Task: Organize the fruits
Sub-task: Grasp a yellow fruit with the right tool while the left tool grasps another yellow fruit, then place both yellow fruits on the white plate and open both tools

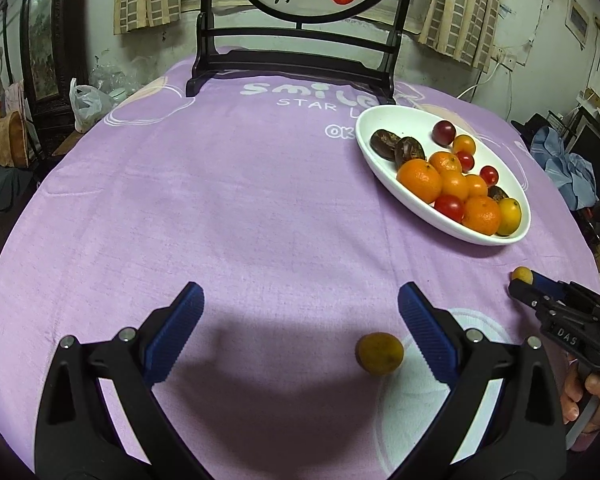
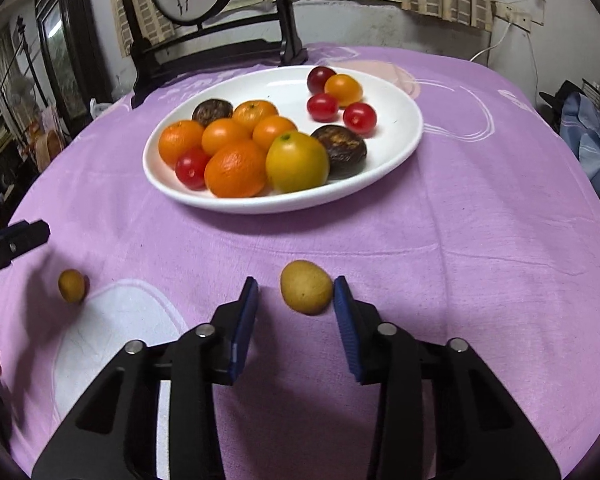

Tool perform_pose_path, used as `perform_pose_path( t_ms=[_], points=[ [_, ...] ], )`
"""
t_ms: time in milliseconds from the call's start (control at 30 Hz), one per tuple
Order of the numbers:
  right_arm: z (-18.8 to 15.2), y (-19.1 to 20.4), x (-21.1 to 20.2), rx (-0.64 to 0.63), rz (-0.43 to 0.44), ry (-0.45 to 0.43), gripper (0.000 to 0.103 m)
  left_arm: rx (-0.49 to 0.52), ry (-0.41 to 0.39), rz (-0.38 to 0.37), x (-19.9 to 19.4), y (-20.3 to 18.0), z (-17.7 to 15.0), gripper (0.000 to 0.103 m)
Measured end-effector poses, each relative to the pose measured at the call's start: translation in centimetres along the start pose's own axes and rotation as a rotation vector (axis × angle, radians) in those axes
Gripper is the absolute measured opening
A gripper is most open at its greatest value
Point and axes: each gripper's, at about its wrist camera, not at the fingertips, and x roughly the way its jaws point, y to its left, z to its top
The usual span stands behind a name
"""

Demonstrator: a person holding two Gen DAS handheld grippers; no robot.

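Note:
A small yellow-brown fruit [image 2: 306, 287] lies on the purple cloth between the fingers of my right gripper [image 2: 296, 282]. The right pad touches it, while a gap shows at the left pad, so the gripper is open. The same fruit [image 1: 522, 275] shows at the right edge of the left wrist view. A second small yellow-brown fruit [image 1: 379, 354] [image 2: 72, 286] rests on the cloth inside my wide-open left gripper [image 1: 300, 288], near its right finger and untouched. A white oval plate [image 1: 404, 120] [image 2: 284, 204] further back holds several oranges, cherry tomatoes, dark fruits and a yellow one.
A dark wooden stand with a round painted screen [image 1: 292, 64] [image 2: 204, 52] stands at the table's far side behind the plate. A plastic bag [image 1: 86, 104] and blue clothing [image 1: 568, 168] lie off the table. A hand [image 1: 592, 396] grips the right tool.

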Motion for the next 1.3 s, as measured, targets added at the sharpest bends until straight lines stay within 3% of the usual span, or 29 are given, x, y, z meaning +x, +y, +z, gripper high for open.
perform_pose_path(
  t_ms=[300, 400, 533, 700, 800, 867, 933, 1100, 1167, 1300],
  points=[
    [0.0, -0.1, 0.1, 0.003, -0.009, 0.001, 0.036, -0.001, 0.002, 0.005, 0.0, 0.1, 0.0, 0.099],
    [0.1, -0.3, 0.0, 0.011, -0.025, 0.003, 0.027, 0.008, 0.0, 0.006, -0.1, 0.0, 0.0, 0.099],
    [0.5, -0.8, -1.6, 0.085, 0.031, -0.04, 0.026, 0.034, -0.007, 0.01, -0.2, -0.1, 0.1, 0.099],
    [0.7, 0.1, -3.4, 0.085, 0.076, -0.099, 0.026, 0.17, 0.021, -0.11, -0.5, -1.5, -0.7, 0.098],
    [0.6, 0.8, -3.0, 0.062, 0.072, -0.081, 0.026, 0.244, 0.026, -0.112, -0.3, -3.1, -1.6, 0.085],
    [0.5, 0.9, -2.8, 0.059, 0.067, -0.067, 0.026, 0.274, 0.068, -0.131, 0.6, -4.0, -2.2, 0.07],
    [0.5, 0.8, -2.7, 0.064, 0.063, -0.065, 0.026, 0.29, 0.098, -0.137, 1.1, -4.5, -2.7, 0.062],
    [0.5, 0.7, -2.8, 0.068, 0.065, -0.066, 0.026, 0.303, 0.124, -0.133, 1.7, -4.9, -3.3, 0.051],
    [0.5, 0.7, -2.8, 0.067, 0.062, -0.061, 0.026, 0.299, 0.136, -0.131, 2.0, -4.8, -3.4, 0.041],
    [0.4, 0.5, -2.6, 0.074, 0.058, -0.058, 0.026, 0.294, 0.142, -0.125, 2.1, -4.7, -3.4, 0.038]
  ],
)
